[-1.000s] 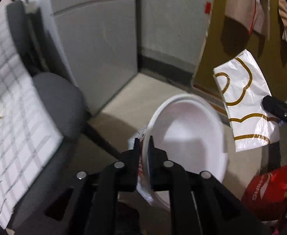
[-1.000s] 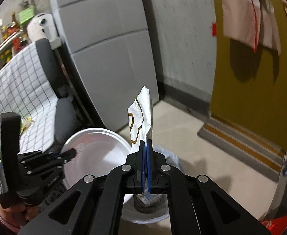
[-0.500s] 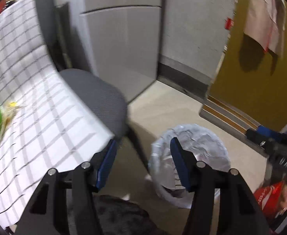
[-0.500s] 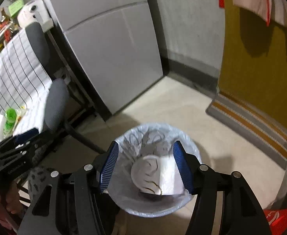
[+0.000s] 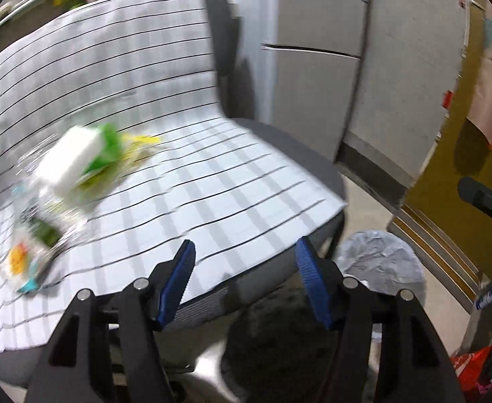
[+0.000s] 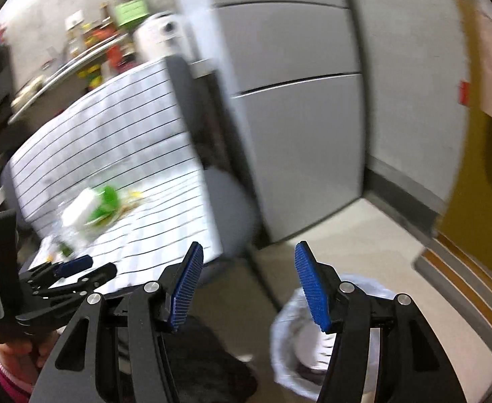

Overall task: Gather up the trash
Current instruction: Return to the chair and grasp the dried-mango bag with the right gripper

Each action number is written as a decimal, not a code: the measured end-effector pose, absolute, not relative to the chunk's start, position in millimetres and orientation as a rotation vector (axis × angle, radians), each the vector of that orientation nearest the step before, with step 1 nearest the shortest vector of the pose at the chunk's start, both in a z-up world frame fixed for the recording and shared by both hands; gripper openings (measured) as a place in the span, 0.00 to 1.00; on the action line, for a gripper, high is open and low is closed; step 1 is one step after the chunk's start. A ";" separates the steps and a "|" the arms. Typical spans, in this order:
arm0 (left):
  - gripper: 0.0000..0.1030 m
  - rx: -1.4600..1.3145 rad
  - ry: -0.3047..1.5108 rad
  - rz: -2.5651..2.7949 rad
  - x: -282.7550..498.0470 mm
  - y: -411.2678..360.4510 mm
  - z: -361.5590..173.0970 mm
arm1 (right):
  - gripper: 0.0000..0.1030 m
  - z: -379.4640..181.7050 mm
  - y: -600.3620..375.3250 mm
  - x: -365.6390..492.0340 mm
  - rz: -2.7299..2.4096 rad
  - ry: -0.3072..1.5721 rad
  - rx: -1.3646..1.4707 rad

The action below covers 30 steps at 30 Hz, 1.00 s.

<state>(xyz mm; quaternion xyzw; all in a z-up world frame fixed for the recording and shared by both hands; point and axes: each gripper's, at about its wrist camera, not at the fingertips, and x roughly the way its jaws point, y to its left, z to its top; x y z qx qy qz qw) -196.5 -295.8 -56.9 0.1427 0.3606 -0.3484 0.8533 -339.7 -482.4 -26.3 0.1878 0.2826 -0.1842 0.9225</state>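
My left gripper [image 5: 244, 277] is open and empty above the front edge of a chair draped in a checked cloth [image 5: 192, 188]. Blurred trash lies on the cloth at the left: a white and green packet [image 5: 78, 156], clear plastic [image 5: 48, 215] and a small orange and blue wrapper [image 5: 21, 265]. The bin with a grey liner [image 5: 385, 268] stands on the floor to the right. My right gripper [image 6: 247, 280] is open and empty above the floor between the chair and the bin [image 6: 293, 329], which holds a white bowl [image 6: 309, 342]. The white and green packet [image 6: 90, 208] shows far left.
Grey cabinet panels [image 5: 316, 77] stand behind the chair. A yellow-brown door [image 5: 460, 181] with a striped mat [image 6: 464, 272] is at the right. A red bag [image 5: 474, 366] lies at the lower right. A cluttered shelf [image 6: 88, 47] runs behind the chair. The left gripper [image 6: 64, 275] shows in the right wrist view.
Both grippers opened and dropped the white bowl and the printed wrapper into the bin. Both views then swung left from the bin toward the chair and its trash.
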 end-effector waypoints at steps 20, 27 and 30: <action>0.63 0.139 0.792 -0.198 -117.1 -67.1 -30.8 | 0.55 -9.0 -312.6 -167.0 0.098 0.727 0.162; 0.63 0.083 0.771 -0.158 -92.2 -42.9 -34.5 | 0.54 -20.4 -294.6 -133.3 0.165 0.711 0.180; 0.63 0.072 0.769 -0.172 -81.4 -43.8 -35.7 | 0.49 -23.7 -290.4 -114.6 0.196 0.722 0.192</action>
